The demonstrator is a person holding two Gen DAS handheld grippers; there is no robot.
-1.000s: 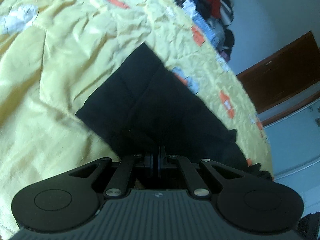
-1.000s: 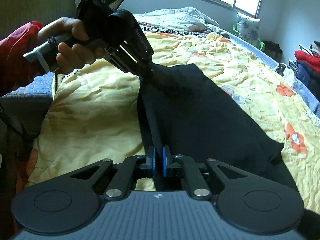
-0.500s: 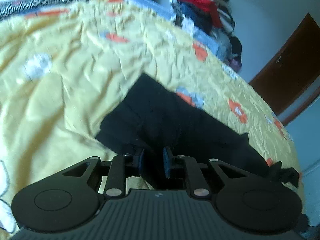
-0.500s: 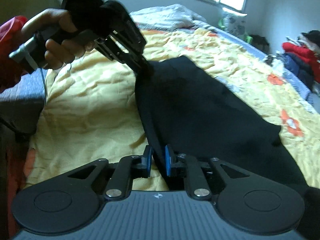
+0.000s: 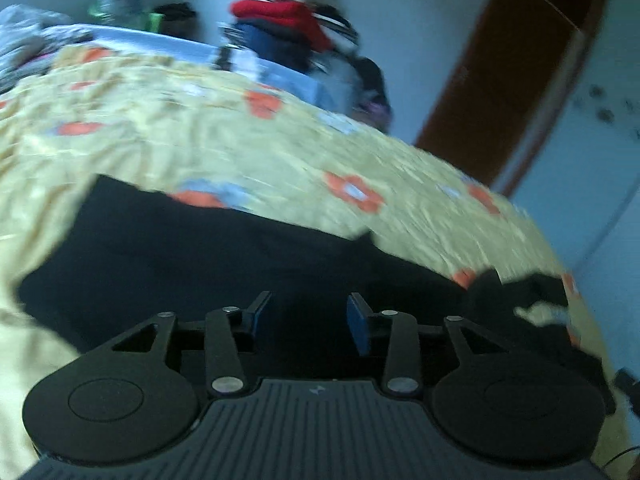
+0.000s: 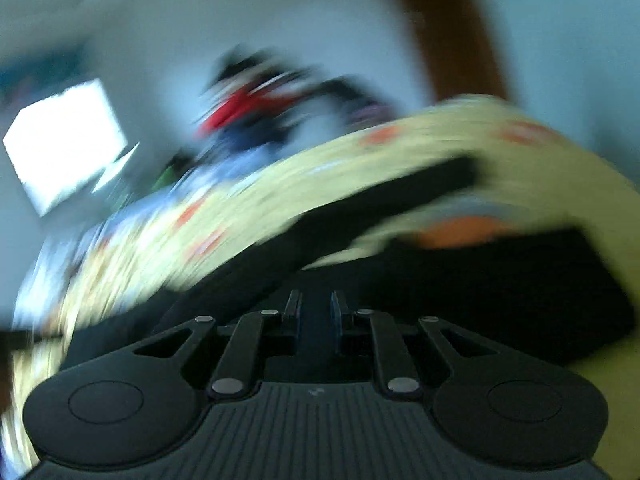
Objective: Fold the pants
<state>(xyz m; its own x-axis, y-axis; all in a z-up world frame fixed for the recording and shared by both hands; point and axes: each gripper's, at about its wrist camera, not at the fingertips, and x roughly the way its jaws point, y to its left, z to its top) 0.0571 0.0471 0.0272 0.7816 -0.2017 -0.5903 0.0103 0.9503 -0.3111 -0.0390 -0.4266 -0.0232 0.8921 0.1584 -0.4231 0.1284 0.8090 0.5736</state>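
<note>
The black pants (image 5: 208, 248) lie folded on the yellow flowered bedspread (image 5: 168, 148). My left gripper (image 5: 306, 314) is open just above the near part of the pants, with nothing between its blue pads. In the blurred right wrist view the pants (image 6: 500, 272) spread dark over the bedspread (image 6: 400, 148). My right gripper (image 6: 315, 314) hovers over them with a narrow gap between its fingers, which looks empty.
A pile of clothes (image 5: 296, 32) with a red garment on top stands beyond the far side of the bed. A brown door (image 5: 508, 80) is at the right. A bright window (image 6: 64, 144) shows at the left in the right wrist view.
Both grippers have let go of the pants and opened, the left one wide. Both cameras have swung sharply towards the door side of the room; the right view is smeared by motion.
</note>
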